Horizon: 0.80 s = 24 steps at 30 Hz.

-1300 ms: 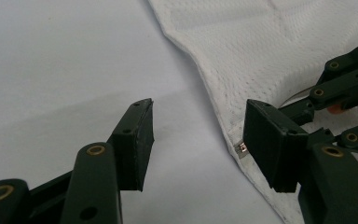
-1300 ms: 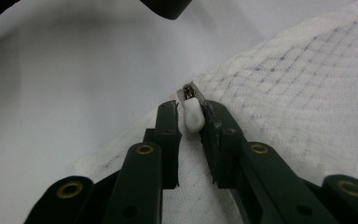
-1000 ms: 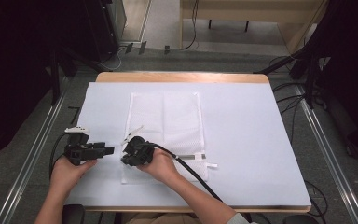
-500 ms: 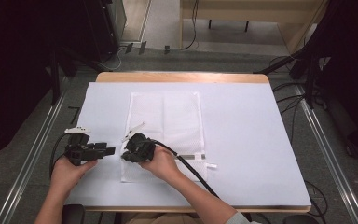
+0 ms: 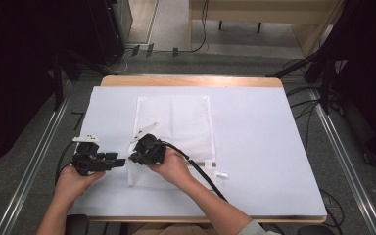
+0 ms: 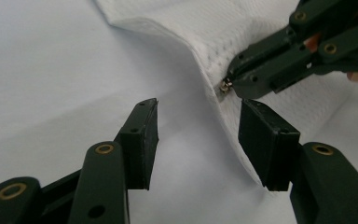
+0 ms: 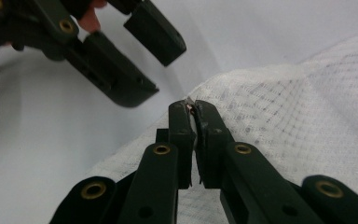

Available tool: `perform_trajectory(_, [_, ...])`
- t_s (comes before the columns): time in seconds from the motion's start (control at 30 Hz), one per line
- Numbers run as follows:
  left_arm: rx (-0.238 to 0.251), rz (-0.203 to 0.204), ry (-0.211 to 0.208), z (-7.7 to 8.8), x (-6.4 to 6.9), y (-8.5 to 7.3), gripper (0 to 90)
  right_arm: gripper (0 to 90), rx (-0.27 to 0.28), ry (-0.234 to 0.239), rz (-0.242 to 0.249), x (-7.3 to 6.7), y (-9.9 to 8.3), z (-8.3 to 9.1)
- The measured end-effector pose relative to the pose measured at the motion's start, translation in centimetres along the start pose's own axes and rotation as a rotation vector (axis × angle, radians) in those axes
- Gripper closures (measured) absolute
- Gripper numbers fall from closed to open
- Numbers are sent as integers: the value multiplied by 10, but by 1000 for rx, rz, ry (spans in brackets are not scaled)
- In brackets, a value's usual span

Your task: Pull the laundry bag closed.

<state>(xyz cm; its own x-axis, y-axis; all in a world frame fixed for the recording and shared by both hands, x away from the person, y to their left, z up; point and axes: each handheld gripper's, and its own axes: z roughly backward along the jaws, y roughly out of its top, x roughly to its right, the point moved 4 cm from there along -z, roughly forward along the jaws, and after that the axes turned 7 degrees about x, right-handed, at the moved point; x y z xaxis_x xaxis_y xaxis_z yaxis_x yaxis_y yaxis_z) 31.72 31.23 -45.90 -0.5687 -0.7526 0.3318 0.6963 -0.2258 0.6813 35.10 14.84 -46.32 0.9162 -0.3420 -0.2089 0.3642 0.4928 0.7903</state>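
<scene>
The left gripper (image 5: 120,161) lies low on the white table cover (image 5: 254,147), just beside the near left edge of the mesh bag (image 5: 176,122), its jaws spread wide and holding nothing, probably waiting to take the fabric; the right gripper (image 5: 133,157) has its jaws pinched together on a small metal zipper pull (image 6: 224,85) at that same edge, lifting the mesh into a ridge, seemingly so the zip can run; the bag lies flat across the middle of the table, its long side running away from the person; bare cover stretches wide to the right, open for moving.
</scene>
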Motion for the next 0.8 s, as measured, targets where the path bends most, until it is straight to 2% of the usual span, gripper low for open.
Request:
perform_trajectory(0.03, [-23,-19,-10,-4,3,-1,492,872,5,1,8,0,2,1])
perform_trajectory(0.13, [-52,-38,-15,-9,7,-2,504,872,13,11,3,-1,4,4])
perform_trajectory(0.33, [-78,-51,-49,-15,12,-3,577,872,23,45,14,-6,6,9])
perform_trajectory(0.5, [-76,-66,-69,-16,14,-3,663,871,24,66,17,-8,7,12])
perform_trajectory(0.8, [-73,-100,-69,-18,15,-3,764,872,12,96,25,-12,7,11])
